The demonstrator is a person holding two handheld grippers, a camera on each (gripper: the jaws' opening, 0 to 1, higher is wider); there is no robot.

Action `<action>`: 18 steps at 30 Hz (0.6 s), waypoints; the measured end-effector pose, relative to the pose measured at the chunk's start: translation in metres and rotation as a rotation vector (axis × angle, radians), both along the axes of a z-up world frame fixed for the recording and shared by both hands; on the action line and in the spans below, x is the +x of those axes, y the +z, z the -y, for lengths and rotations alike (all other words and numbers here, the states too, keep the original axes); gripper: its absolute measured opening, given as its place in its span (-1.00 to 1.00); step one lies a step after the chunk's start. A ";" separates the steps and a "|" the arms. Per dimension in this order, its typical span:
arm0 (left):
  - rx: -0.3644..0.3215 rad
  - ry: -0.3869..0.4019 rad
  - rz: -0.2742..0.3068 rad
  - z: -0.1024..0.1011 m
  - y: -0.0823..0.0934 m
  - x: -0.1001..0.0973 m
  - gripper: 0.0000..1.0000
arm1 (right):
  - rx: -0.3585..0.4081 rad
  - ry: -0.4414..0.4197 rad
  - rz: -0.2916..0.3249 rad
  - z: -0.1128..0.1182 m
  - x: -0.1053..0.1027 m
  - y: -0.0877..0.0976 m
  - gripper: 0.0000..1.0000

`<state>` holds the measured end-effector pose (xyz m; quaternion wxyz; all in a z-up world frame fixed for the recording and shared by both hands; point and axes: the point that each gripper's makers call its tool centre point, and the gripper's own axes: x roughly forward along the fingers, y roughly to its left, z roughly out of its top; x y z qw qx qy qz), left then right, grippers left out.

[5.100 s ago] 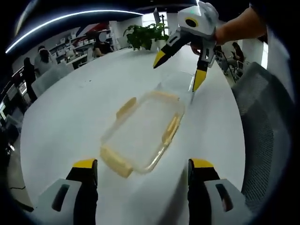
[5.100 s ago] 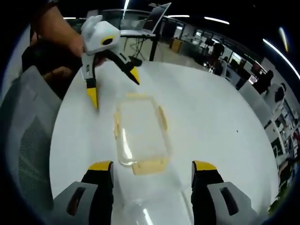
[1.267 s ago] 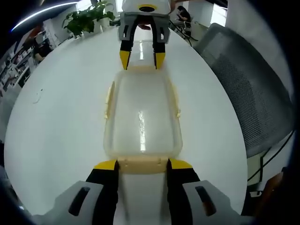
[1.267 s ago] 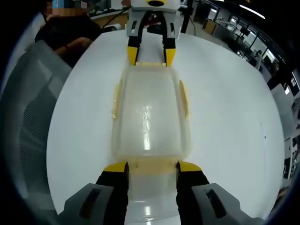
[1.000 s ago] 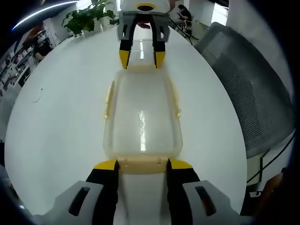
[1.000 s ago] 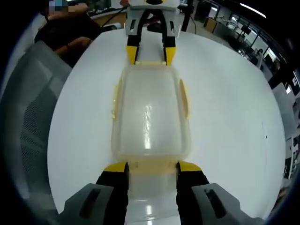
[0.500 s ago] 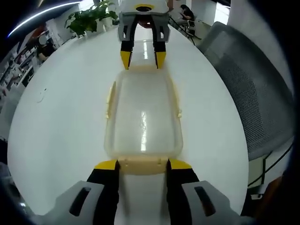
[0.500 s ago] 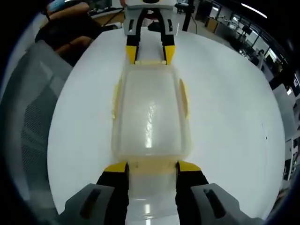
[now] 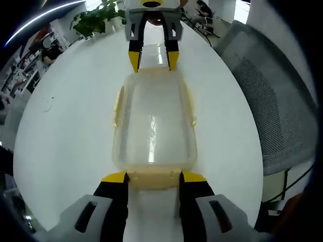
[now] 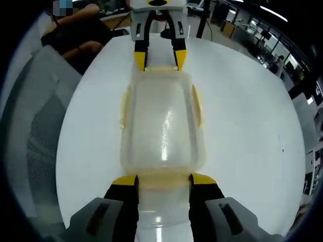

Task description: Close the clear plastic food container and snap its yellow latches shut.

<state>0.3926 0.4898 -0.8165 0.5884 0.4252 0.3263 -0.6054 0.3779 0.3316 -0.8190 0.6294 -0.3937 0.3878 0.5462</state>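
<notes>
Our fingers (image 9: 115, 177) stand spread to either side of the yellow end latches of the clear rectangular plastic food container (image 9: 153, 123) on the round white bench (image 9: 70, 116), left gripper (image 9: 153, 177) and right gripper (image 10: 157, 180) facing along its long axis.

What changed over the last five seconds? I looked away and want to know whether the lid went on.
The lid now sits on the container. The left gripper and right gripper came to its end latches. The side latches stick out as before.
</notes>
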 end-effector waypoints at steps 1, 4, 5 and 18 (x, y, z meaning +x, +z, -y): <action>0.001 0.002 0.002 0.000 0.002 0.000 -0.24 | 0.001 0.003 0.004 0.000 0.000 0.001 -0.27; -0.002 0.009 0.008 -0.001 0.006 -0.001 -0.24 | 0.007 0.008 0.012 0.000 0.000 0.007 -0.27; -0.002 0.013 0.010 -0.001 0.008 -0.001 -0.24 | 0.008 0.009 0.013 0.000 0.000 0.009 -0.27; -0.008 0.018 0.044 0.007 0.025 -0.006 -0.24 | 0.003 0.015 0.036 0.007 -0.004 0.025 -0.27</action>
